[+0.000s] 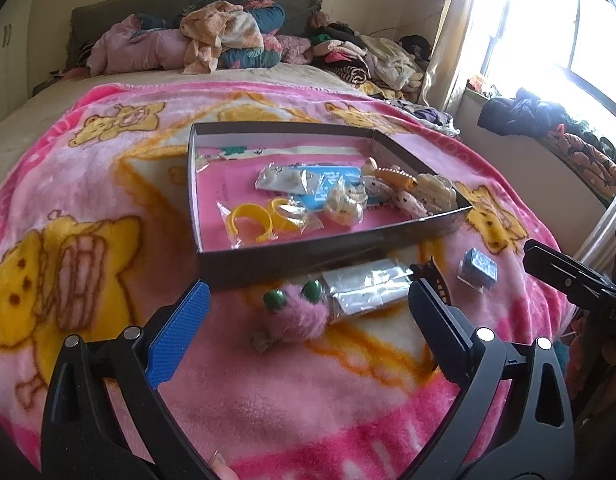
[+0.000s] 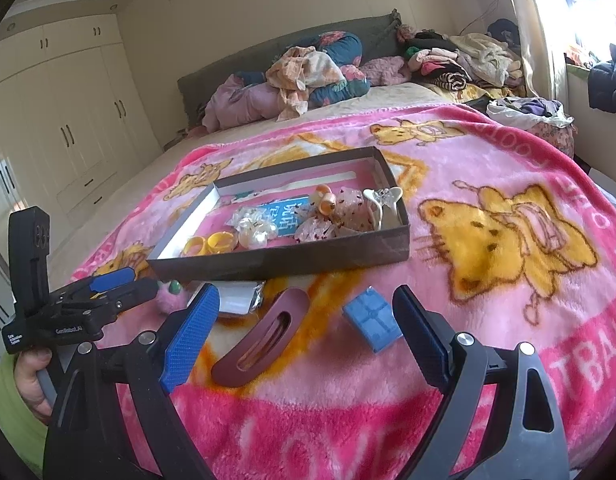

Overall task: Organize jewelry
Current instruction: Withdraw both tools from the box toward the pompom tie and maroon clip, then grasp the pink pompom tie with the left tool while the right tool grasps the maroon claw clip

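Pompom hair tie [image 1: 298,318], pink and fluffy with two green beads, lies on the pink cartoon blanket [image 1: 108,184] just in front of the near wall of the shallow dark box [image 1: 331,236], touching a clear plastic packet [image 1: 367,292] at its right. Left gripper [image 1: 308,316] hangs over it with jaws spread wide and nothing between the pads; judged the step in hand, a pick-up of the pompom. Advice: close on the fluffy body, not the beads, and keep the right pad off the packet so that it is not dragged along. Right gripper [image 2: 304,320] likewise gapes empty, with a maroon claw clip [image 2: 262,338] and a small blue box [image 2: 371,322] lying between its fingers on the blanket, neither touched. Box contents: yellow rings in a bag [image 1: 268,216], a blue card, bagged pale trinkets, cream and speckled clips crowded toward its right end; the left half and far side hold open floor for a drop. Box wall calls for a lift clear of the near rim. Blanket left of the box lies bare; the two grippers stand near each other, so the left one has the freer room on its outer side.
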A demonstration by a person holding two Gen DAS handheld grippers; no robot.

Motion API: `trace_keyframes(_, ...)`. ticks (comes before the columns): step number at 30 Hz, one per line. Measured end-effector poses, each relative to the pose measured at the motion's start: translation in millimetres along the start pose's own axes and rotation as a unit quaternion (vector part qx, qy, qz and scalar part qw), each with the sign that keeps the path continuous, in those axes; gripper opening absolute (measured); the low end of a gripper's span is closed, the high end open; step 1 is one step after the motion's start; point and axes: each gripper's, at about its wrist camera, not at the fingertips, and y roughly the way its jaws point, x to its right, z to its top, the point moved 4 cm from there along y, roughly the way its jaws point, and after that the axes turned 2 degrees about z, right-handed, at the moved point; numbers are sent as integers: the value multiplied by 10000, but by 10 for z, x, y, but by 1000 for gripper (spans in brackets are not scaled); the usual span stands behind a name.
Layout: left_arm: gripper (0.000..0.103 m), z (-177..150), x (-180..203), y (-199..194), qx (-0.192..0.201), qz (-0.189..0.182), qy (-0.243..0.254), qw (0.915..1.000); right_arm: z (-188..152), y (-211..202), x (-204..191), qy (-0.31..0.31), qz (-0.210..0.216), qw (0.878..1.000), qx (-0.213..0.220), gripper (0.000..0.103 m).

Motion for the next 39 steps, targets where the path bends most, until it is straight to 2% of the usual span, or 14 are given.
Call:
trace_keyframes(15,90,-139,-148,56,-106,83,-20,9999,-162,193,-271,-272,107,9989,-364,86)
trace_keyframes(20,75,-178,-206,104,-158,42,-98,9998,-220,280,-345,-346,123,9981,-488,86)
trace_keyframes(23,63,-180,-207,135,-163,-5,-76,9998,-254,349,-384,-395,103,9975,-578,86)
trace_keyframes(28,47,-179,-198,226,-264,-203,-125,9994,-302,455,-417,-424,98,9963,-736,86)
trace_keyframes(30,44,-181,-200,250,-291,-281,-166,9990,-312,499,-420,-416,100,9959,-796,86)
trace_keyframes(36,42,-176,-191,332,-384,-512,-267,9976,-312,669,-360,-188,52,9945,-1033,86)
trace_keyframes(39,33,-191,-151,349,-413,-516,-190,9976,-299,755,-333,-30,54,9936,-1130,85)
